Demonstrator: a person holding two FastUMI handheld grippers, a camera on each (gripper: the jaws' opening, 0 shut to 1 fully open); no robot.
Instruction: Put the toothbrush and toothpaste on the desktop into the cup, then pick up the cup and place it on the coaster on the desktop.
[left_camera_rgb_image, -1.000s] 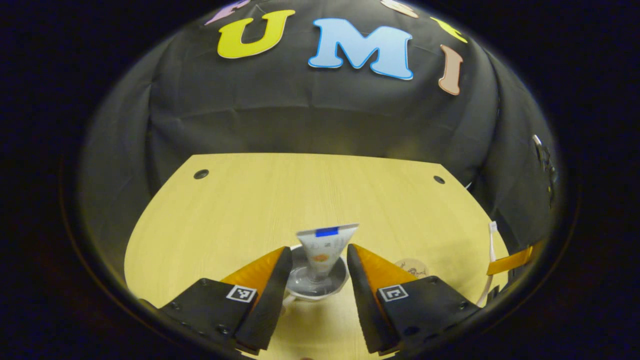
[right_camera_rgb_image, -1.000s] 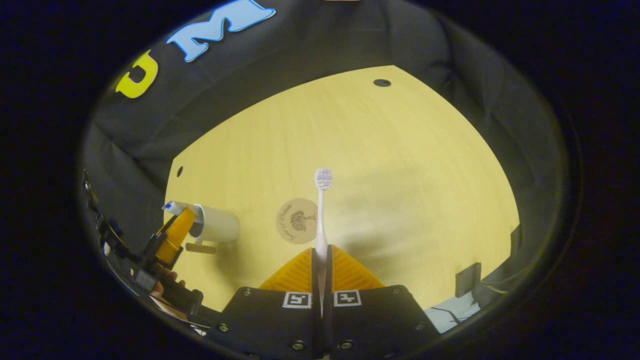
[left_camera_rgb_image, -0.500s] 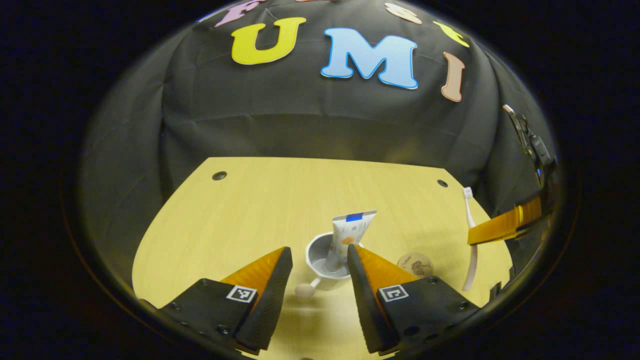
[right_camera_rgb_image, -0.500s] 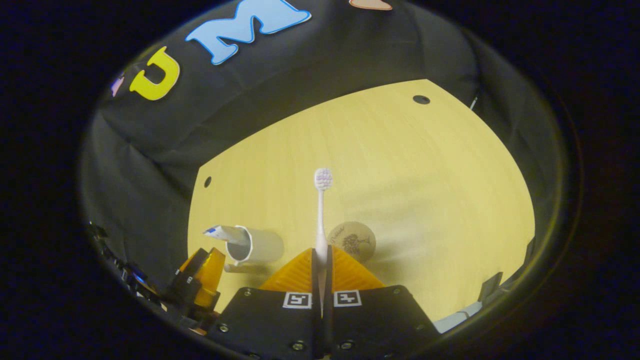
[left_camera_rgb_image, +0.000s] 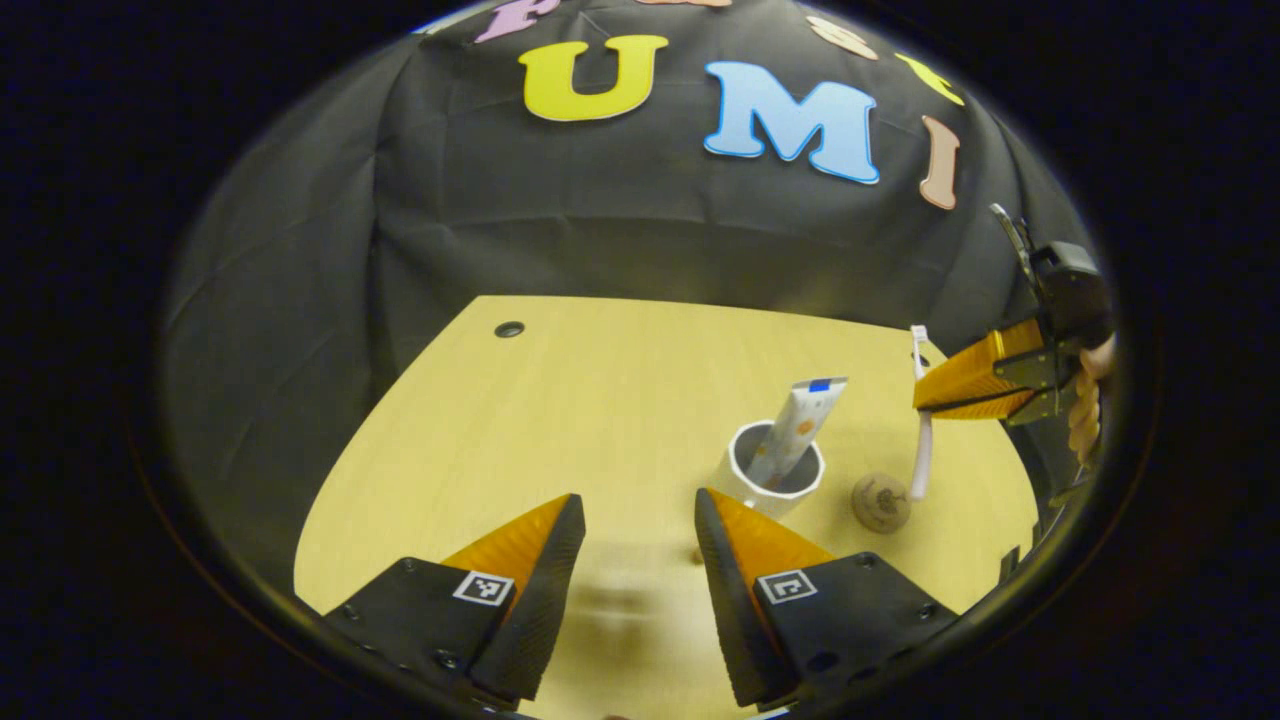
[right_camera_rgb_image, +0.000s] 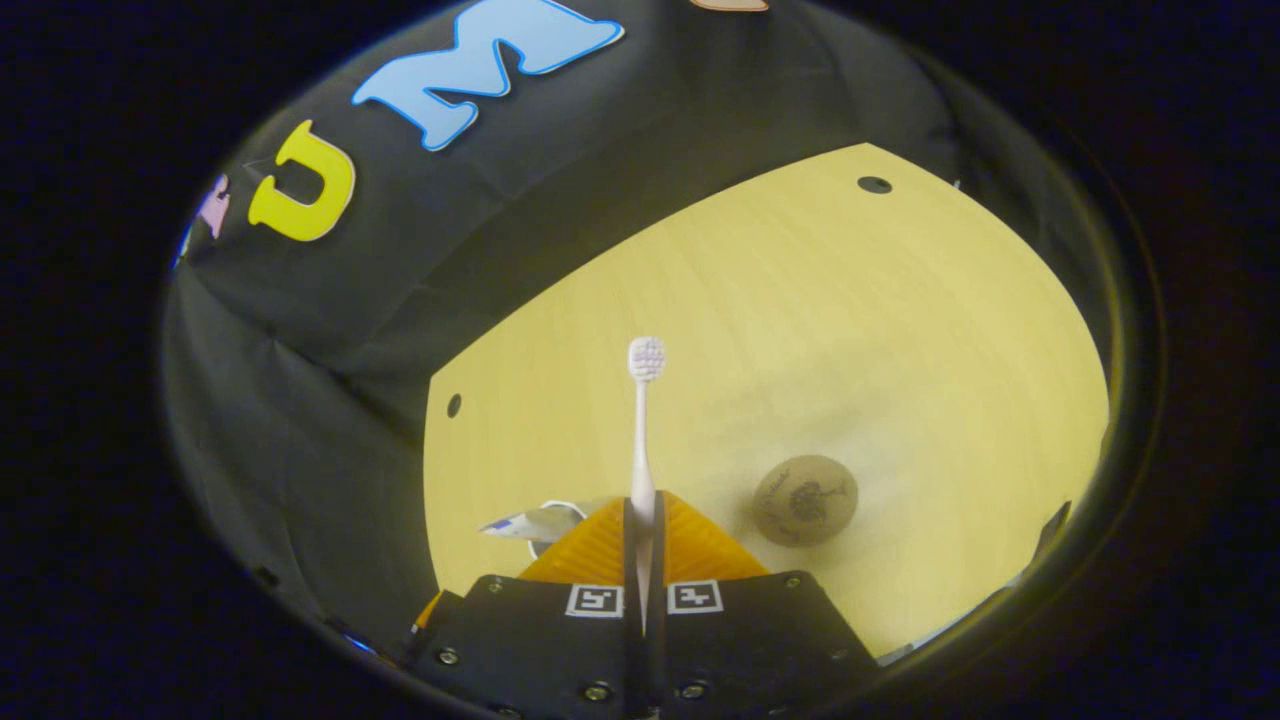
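Gripping toothbrush (right_camera_rgb_image: 641, 430), right claw (right_camera_rgb_image: 641, 520) overhangs yellow desktop (left_camera_rgb_image: 560, 400); left claw (left_camera_rgb_image: 640, 520) gapes.

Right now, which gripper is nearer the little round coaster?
Right. The right gripper holds the toothbrush just above the coaster; the left gripper sits open, beyond the cup.

Nothing here can be read.
The coaster (right_camera_rgb_image: 805, 500) carries a dark tree-like emblem with a curve of script too small to make out (the same on the toothpaste (left_camera_rgb_image: 797, 432), just a blue band and orange spots); square black-and-white markers sit on the left gripper (left_camera_rgb_image: 640, 535) and right gripper (right_camera_rgb_image: 645, 520).
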